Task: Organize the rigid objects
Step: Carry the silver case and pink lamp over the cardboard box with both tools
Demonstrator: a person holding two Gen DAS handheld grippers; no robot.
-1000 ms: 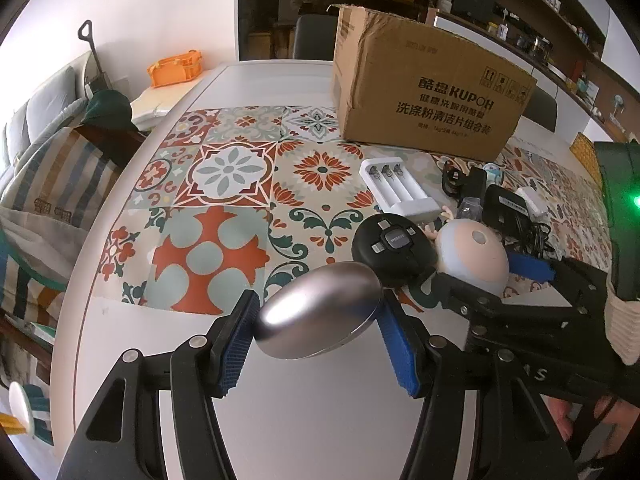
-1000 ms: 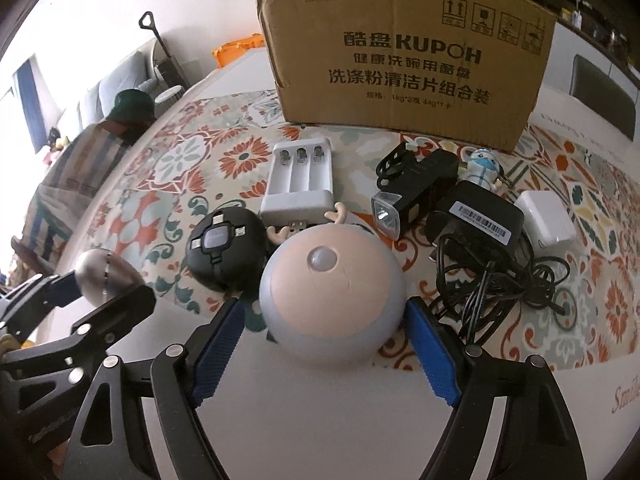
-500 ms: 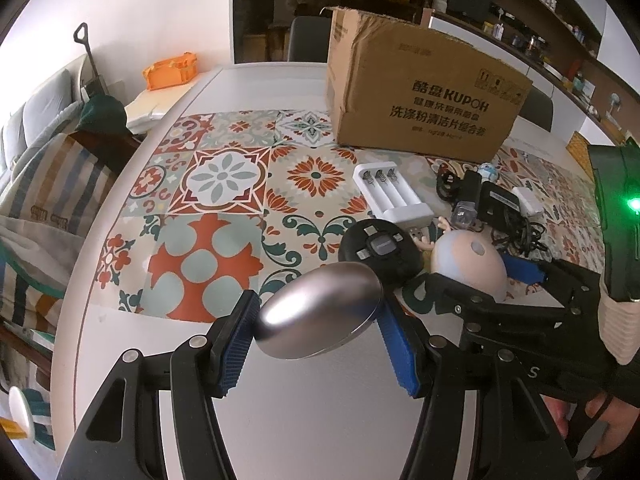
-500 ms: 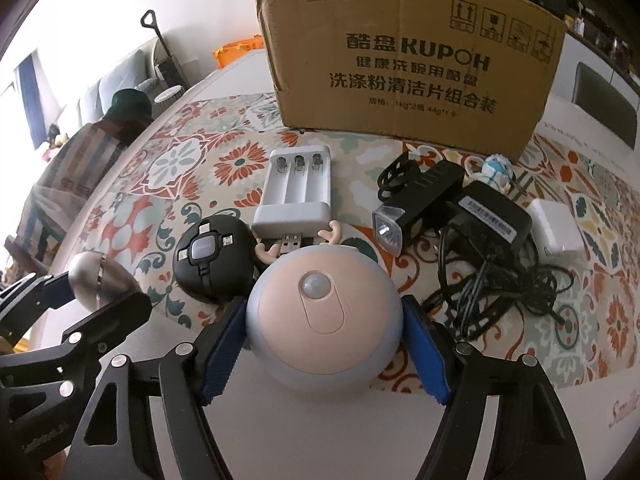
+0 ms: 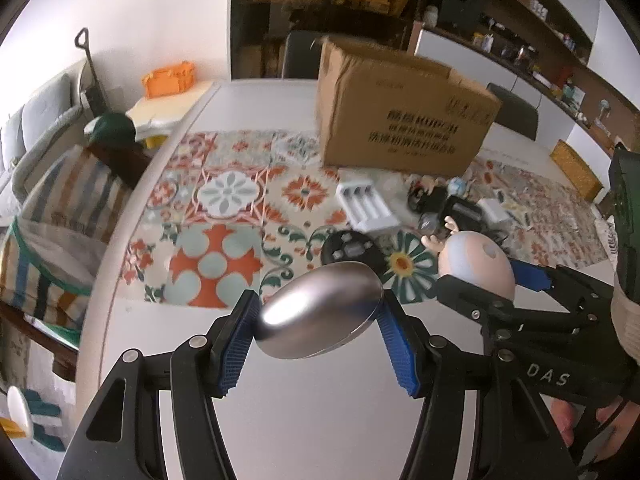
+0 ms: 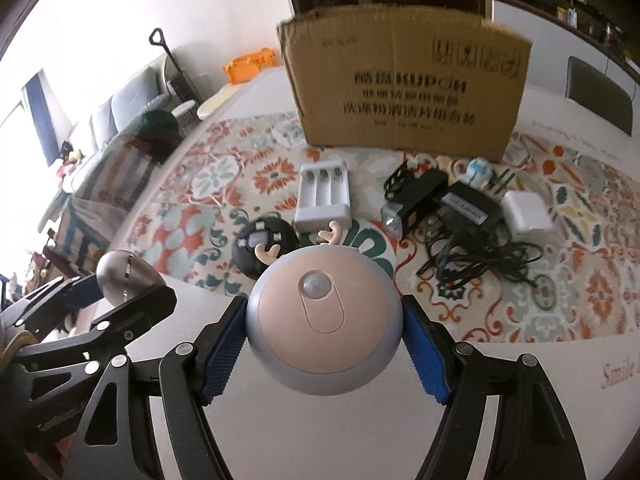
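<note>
My left gripper [image 5: 319, 305] is shut on a shiny silver metal oval [image 5: 320, 312] and holds it above the white table. In the right wrist view the same silver oval [image 6: 116, 276] shows at the left, between the left gripper's [image 6: 120, 292] fingers. My right gripper [image 6: 324, 309] is shut on a round night light [image 6: 324, 320] with a pink face, a grey rim and small antlers, and its blue pads press both sides. The left wrist view shows this night light [image 5: 476, 264] at the right, in the right gripper [image 5: 490, 280], clear of the mat.
A large cardboard box [image 6: 404, 84] stands open at the back of the patterned mat [image 6: 224, 172]. On the mat lie a black round device [image 6: 264, 248], a white battery charger [image 6: 324, 196], black adapters with tangled cables [image 6: 468, 216] and a white plug block [image 6: 526, 212]. A chair with striped cloth [image 5: 60, 216] is at the left.
The right gripper's pads closed onto the night light and lifted it off the table. Both grippers rose with their objects, so the mat and box look farther away.
</note>
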